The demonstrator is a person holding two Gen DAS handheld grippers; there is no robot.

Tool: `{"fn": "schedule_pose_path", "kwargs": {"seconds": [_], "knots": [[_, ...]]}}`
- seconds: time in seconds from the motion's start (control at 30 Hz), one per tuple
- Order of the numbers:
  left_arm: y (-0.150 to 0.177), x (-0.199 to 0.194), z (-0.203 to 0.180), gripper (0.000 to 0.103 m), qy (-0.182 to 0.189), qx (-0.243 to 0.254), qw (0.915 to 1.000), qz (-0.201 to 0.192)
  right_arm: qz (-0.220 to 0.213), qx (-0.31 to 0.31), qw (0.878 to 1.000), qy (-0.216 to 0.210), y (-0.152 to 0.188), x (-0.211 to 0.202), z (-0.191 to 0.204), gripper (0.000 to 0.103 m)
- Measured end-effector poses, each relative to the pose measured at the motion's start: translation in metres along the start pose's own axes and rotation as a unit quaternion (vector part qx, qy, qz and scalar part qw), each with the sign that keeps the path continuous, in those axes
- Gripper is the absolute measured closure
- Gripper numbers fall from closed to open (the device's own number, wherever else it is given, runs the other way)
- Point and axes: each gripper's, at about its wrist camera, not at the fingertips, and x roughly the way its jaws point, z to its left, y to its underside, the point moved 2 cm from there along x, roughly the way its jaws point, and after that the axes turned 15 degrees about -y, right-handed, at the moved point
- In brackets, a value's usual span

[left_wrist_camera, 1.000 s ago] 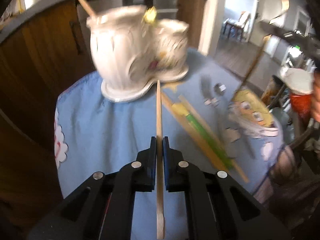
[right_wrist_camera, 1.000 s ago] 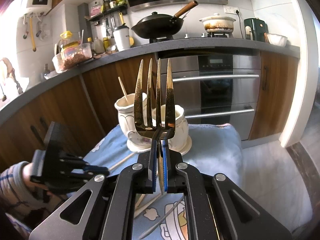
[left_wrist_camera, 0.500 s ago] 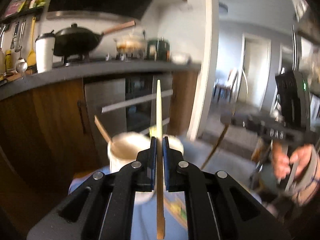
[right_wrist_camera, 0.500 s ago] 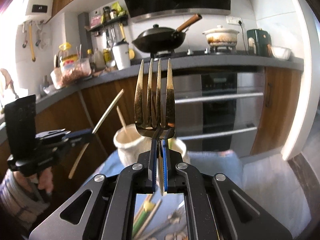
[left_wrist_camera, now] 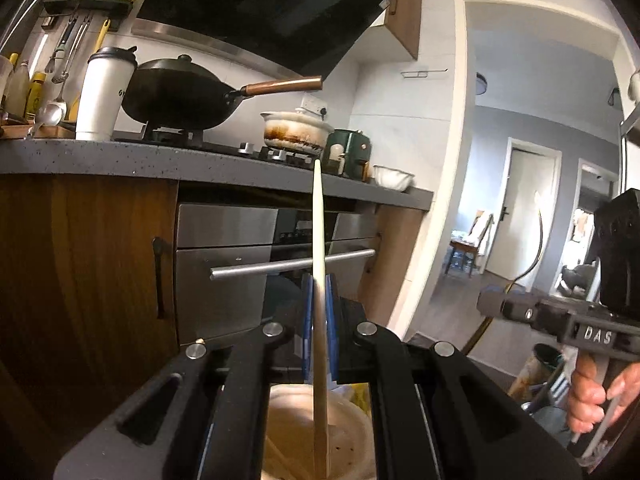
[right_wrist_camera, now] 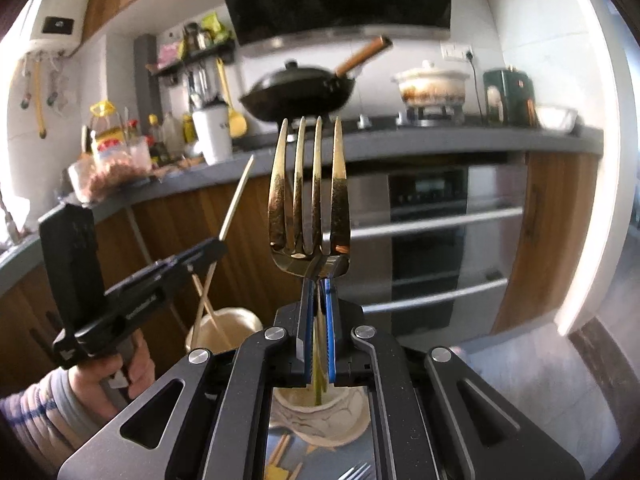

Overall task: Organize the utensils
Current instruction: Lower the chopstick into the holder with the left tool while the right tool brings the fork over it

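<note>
My left gripper (left_wrist_camera: 319,292) is shut on a pale wooden chopstick (left_wrist_camera: 319,240) held upright, its lower end inside the white ceramic holder's mouth (left_wrist_camera: 352,436) right below. My right gripper (right_wrist_camera: 319,292) is shut on a gold fork (right_wrist_camera: 308,200), tines up, its handle reaching down over the holder's smaller cup (right_wrist_camera: 320,412). The right wrist view also shows the left gripper (right_wrist_camera: 216,246) with its chopstick (right_wrist_camera: 236,200) above the taller cup (right_wrist_camera: 224,328), which holds another chopstick. The left wrist view shows the right gripper (left_wrist_camera: 490,304) at right with the fork (left_wrist_camera: 536,240) edge-on.
The holder stands on a blue cloth (right_wrist_camera: 288,460) with loose chopsticks and a silver fork (right_wrist_camera: 356,472). Behind are wooden cabinets (left_wrist_camera: 80,280), an oven (right_wrist_camera: 440,240) and a counter with a wok (left_wrist_camera: 176,96), pot and bottles. A doorway (left_wrist_camera: 520,220) opens to the right.
Both grippers tilted up from the table and moved over the holder. The left chopstick's lower end has come down into the tall cup; the fork's handle now hangs over the small cup.
</note>
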Motion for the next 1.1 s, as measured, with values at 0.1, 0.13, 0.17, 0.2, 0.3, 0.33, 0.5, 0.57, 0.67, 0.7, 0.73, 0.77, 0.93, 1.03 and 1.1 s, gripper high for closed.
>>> {"fn": "schedule_pose_path", "kwargs": {"seconds": [0.1, 0.13, 0.17, 0.2, 0.3, 0.33, 0.5, 0.57, 0.67, 0.7, 0.73, 0.77, 0.93, 1.03, 1.1], "knots": [[0.010, 0.004, -0.003, 0.097, -0.005, 0.011, 0.9999, 0.007, 0.021, 0.016, 1.000, 0.000, 0.012, 0.015, -0.009, 0.097], [0.014, 0.004, -0.005, 0.097, -0.007, 0.019, 0.9997, 0.013, 0.028, 0.019, 0.999, -0.002, 0.016, 0.020, -0.010, 0.097], [0.017, 0.005, -0.006, 0.097, -0.009, 0.025, 0.9995, 0.016, 0.034, 0.021, 0.999, -0.005, 0.019, 0.024, -0.011, 0.097], [0.020, 0.004, -0.006, 0.097, -0.009, 0.030, 0.9993, 0.019, 0.040, 0.022, 0.999, -0.006, 0.022, 0.028, -0.012, 0.097], [0.029, 0.001, -0.005, 0.097, -0.004, 0.038, 0.9988, 0.030, 0.054, 0.029, 0.998, -0.010, 0.032, 0.038, -0.015, 0.097], [0.031, 0.002, -0.005, 0.097, -0.005, 0.043, 0.9985, 0.034, 0.059, 0.035, 0.998, -0.011, 0.035, 0.042, -0.016, 0.097], [0.038, 0.003, -0.003, 0.097, -0.006, 0.058, 0.9964, 0.061, 0.061, 0.052, 0.997, -0.004, 0.040, 0.050, -0.026, 0.097], [0.038, 0.002, -0.004, 0.097, -0.006, 0.063, 0.9960, 0.064, 0.061, 0.062, 0.996, -0.002, 0.040, 0.051, -0.030, 0.097], [0.039, -0.001, -0.006, 0.095, -0.011, 0.070, 0.9952, 0.068, 0.063, 0.063, 0.996, 0.003, 0.039, 0.052, -0.033, 0.096], [0.039, -0.002, -0.007, 0.095, -0.011, 0.070, 0.9952, 0.068, 0.062, 0.063, 0.996, 0.005, 0.039, 0.052, -0.033, 0.096], [0.038, -0.004, -0.007, 0.095, -0.013, 0.071, 0.9951, 0.067, 0.061, 0.063, 0.996, 0.009, 0.039, 0.052, -0.034, 0.096], [0.038, -0.006, -0.008, 0.095, -0.014, 0.072, 0.9951, 0.066, 0.059, 0.064, 0.996, 0.010, 0.040, 0.052, -0.035, 0.096], [0.032, -0.022, -0.011, 0.069, -0.021, 0.081, 0.9951, 0.053, 0.047, 0.074, 0.996, 0.007, 0.042, 0.046, -0.040, 0.076], [0.029, -0.032, -0.015, 0.045, -0.039, 0.099, 0.9933, 0.046, 0.043, 0.081, 0.996, 0.007, 0.045, 0.041, -0.043, 0.070], [0.028, -0.041, -0.018, 0.033, -0.044, 0.107, 0.9925, 0.041, 0.039, 0.084, 0.996, 0.008, 0.047, 0.036, -0.045, 0.066]]}}
